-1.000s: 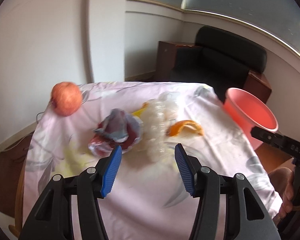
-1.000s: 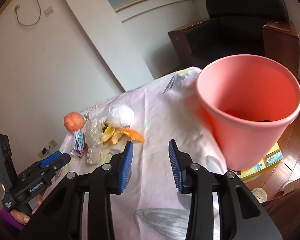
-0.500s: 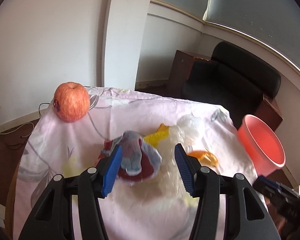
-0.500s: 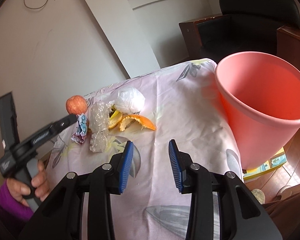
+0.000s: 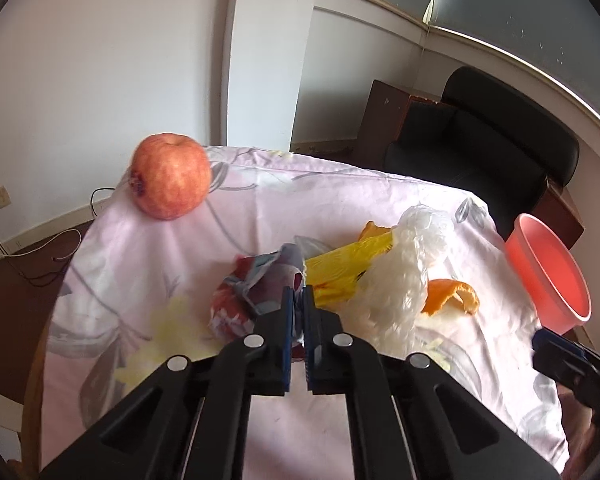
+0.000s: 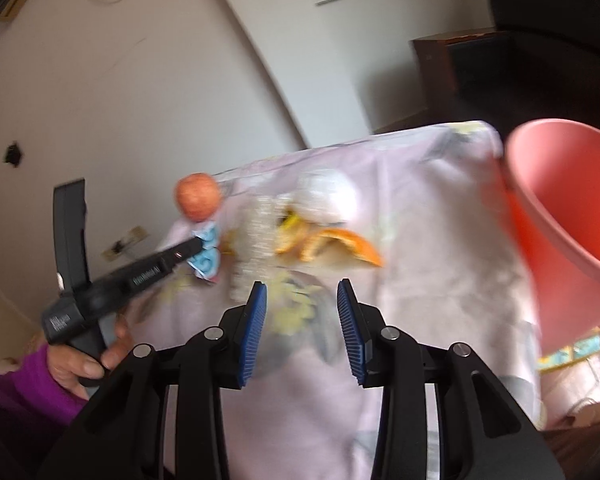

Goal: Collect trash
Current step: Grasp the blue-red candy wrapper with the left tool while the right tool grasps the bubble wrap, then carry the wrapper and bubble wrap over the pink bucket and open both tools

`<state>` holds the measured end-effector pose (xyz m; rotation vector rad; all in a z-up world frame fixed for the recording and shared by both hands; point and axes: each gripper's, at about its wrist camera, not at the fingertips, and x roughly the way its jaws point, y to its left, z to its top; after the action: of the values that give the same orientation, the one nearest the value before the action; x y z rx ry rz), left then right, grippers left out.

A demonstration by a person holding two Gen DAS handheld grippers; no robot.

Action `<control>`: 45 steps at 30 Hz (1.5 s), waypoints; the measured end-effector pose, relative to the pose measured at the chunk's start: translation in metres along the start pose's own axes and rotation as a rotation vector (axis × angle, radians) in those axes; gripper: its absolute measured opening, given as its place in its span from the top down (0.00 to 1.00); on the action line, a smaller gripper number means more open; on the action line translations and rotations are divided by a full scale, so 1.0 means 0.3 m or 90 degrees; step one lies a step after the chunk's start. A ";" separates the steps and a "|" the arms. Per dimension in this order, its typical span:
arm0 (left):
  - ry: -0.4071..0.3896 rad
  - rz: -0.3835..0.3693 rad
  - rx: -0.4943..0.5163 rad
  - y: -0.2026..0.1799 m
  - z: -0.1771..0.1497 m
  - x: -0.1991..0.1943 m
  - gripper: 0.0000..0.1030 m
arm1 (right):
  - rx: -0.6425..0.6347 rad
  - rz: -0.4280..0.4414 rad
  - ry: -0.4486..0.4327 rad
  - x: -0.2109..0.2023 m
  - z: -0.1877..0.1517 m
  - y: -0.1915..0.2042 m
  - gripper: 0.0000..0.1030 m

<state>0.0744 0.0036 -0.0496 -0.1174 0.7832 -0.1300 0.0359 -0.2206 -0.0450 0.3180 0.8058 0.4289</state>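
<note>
A crumpled red, blue and grey wrapper (image 5: 256, 288) lies on the pale floral tablecloth (image 5: 284, 200), and my left gripper (image 5: 298, 300) is shut on its near right edge. Beside it are a yellow wrapper (image 5: 340, 268), crinkled clear plastic (image 5: 400, 276) and an orange peel (image 5: 452, 296). In the blurred right wrist view the left gripper (image 6: 196, 246) pinches the wrapper (image 6: 208, 256), with a hand in a purple sleeve (image 6: 80, 360) on its grip. My right gripper (image 6: 302, 320) hangs open over the cloth with nothing between its fingers. The pink bin (image 6: 572, 208) stands at the table's right.
A red apple (image 5: 170, 176) sits at the table's far left corner. The pink bin (image 5: 548, 276) is off the right edge, lower than the tabletop. A black armchair (image 5: 500, 152) and a brown cabinet stand behind. Cables lie on the floor at left.
My left gripper moved forward onto the crumpled wrapper and its jaws went from wide apart to closed on it. The right gripper swung left, so the pink bin slid to the right edge of its view.
</note>
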 end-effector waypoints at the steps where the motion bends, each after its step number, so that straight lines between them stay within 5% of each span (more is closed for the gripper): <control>1: -0.003 -0.004 -0.003 0.011 -0.004 -0.013 0.97 | -0.003 0.010 0.007 0.016 0.006 0.010 0.64; 8: -0.022 -0.023 0.000 0.056 -0.037 -0.080 0.97 | 0.009 0.039 0.091 0.187 0.033 0.053 0.64; 19: -0.040 -0.055 -0.001 0.089 -0.042 -0.122 0.97 | 0.002 -0.009 0.127 0.353 0.047 0.102 0.63; 23: -0.043 -0.057 0.003 0.086 -0.046 -0.128 0.97 | 0.001 -0.004 0.127 0.352 0.044 0.088 0.65; 24: -0.043 -0.057 0.003 0.086 -0.046 -0.130 0.97 | -0.002 0.001 0.126 0.348 0.044 0.085 0.73; 29: -0.050 -0.059 0.002 0.083 -0.040 -0.141 0.97 | -0.021 0.008 0.113 0.299 0.035 0.087 0.81; 45: -0.064 -0.076 0.031 0.019 -0.056 -0.221 0.97 | -0.022 0.043 0.072 0.121 -0.024 0.061 0.82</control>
<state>0.0164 0.0190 -0.0162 -0.1231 0.6717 -0.2546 0.0483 -0.1864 -0.0645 0.2912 0.8995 0.5268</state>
